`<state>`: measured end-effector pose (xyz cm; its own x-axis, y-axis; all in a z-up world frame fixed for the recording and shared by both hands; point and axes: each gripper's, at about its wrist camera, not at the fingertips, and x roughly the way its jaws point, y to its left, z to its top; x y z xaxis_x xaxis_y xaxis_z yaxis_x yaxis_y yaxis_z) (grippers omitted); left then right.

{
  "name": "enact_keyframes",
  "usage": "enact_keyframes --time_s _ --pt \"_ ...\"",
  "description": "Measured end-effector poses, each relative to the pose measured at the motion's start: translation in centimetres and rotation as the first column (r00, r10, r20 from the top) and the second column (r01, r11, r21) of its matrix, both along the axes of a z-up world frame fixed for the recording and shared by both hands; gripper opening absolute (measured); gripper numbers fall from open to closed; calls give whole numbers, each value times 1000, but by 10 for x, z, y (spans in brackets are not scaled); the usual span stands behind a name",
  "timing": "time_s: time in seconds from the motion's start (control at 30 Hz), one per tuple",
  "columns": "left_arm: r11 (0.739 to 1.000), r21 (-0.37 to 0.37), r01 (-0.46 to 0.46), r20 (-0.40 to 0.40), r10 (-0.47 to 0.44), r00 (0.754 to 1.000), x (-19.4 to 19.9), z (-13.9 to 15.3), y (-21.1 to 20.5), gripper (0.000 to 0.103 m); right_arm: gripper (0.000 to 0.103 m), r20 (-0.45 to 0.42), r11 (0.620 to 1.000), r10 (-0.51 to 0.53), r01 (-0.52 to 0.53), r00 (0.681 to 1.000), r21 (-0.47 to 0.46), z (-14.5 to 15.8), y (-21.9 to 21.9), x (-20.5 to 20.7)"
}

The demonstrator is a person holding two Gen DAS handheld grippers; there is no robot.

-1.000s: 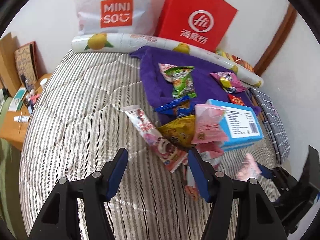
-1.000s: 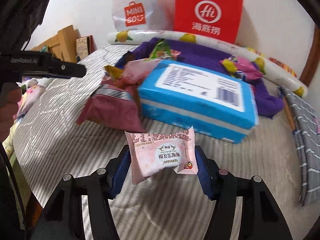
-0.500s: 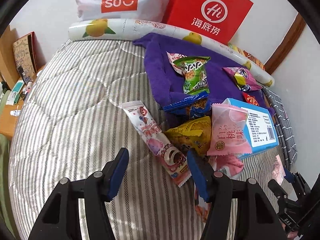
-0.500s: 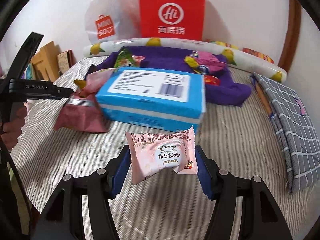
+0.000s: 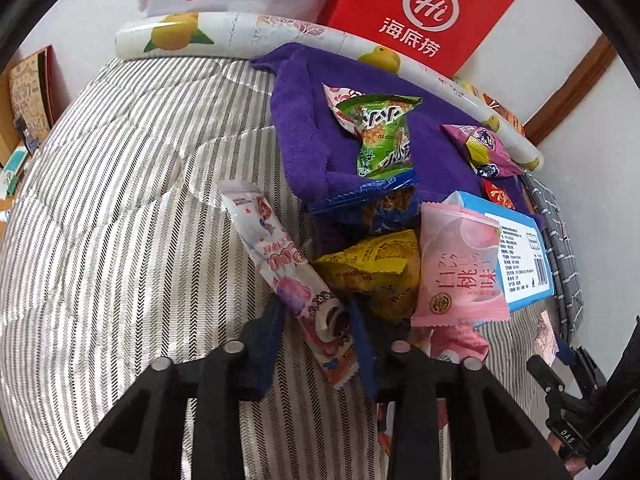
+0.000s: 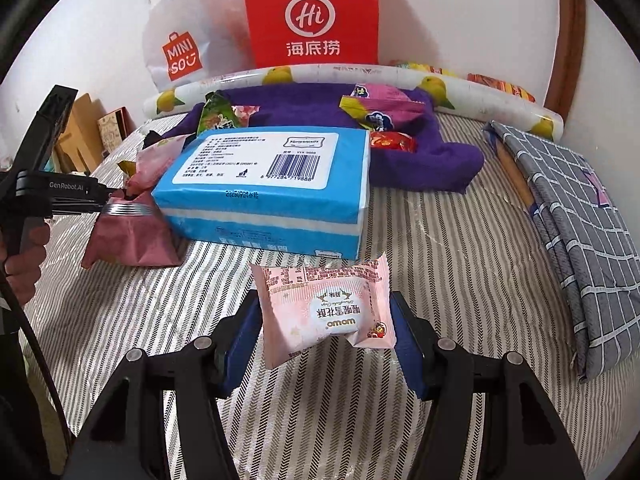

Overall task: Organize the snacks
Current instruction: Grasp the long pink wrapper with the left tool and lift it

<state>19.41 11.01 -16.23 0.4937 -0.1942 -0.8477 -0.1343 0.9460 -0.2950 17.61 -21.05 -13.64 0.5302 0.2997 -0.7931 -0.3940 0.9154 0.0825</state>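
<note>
My left gripper (image 5: 318, 320) has its fingers closed in around the near end of a long pink-and-white snack stick packet (image 5: 288, 276) lying on the striped bed. A yellow packet (image 5: 372, 272) and a pink peach packet (image 5: 460, 272) lie just right of it. My right gripper (image 6: 324, 320) is shut on a small pink omom pastry packet (image 6: 326, 312), held above the bed in front of a blue tissue pack (image 6: 272, 184). A purple towel (image 5: 312, 128) carries a green packet (image 5: 384, 136) and a magenta packet (image 5: 484, 148).
A red paper bag (image 6: 312, 16) and a white Miniso bag (image 6: 180, 52) stand against the wall behind a lemon-print roll (image 6: 360, 76). A folded grey checked cloth (image 6: 576, 220) lies at the bed's right. A wooden side table (image 5: 12, 120) is at the left.
My left gripper moved forward and its fingers closed in around the long snack stick packet. My right gripper swung right with the pink pastry packet still held.
</note>
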Motion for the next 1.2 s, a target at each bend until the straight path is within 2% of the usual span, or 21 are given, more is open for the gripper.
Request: enact_keyframes --time_s 0.27,0.53,0.73,0.83,1.03,1.13,1.2 --pt "999 38 6 17 -6 1000 -21 12 4 26 62 20 1000 8 -8 1000 12 9 3 -8" --pt "1000 16 -5 35 5 999 -56 22 11 23 62 48 1000 7 -8 999 30 24 7 -23" --pt "1000 10 15 41 -15 999 -80 26 2 23 62 52 999 2 -5 999 51 32 6 -35" --pt "999 -10 34 24 -33 999 -86 24 -4 23 62 58 998 5 -8 998 58 35 4 -41" --pt "1000 9 29 -34 -29 999 -87 6 -13 23 62 61 998 -16 12 998 59 37 -5 -48" --pt "1000 9 18 -31 -18 999 -85 3 -13 29 62 54 997 -43 39 998 64 36 -13 -47" --pt "1000 25 12 -35 -11 999 -83 1 -14 38 62 50 996 -60 57 997 65 35 -18 -46"
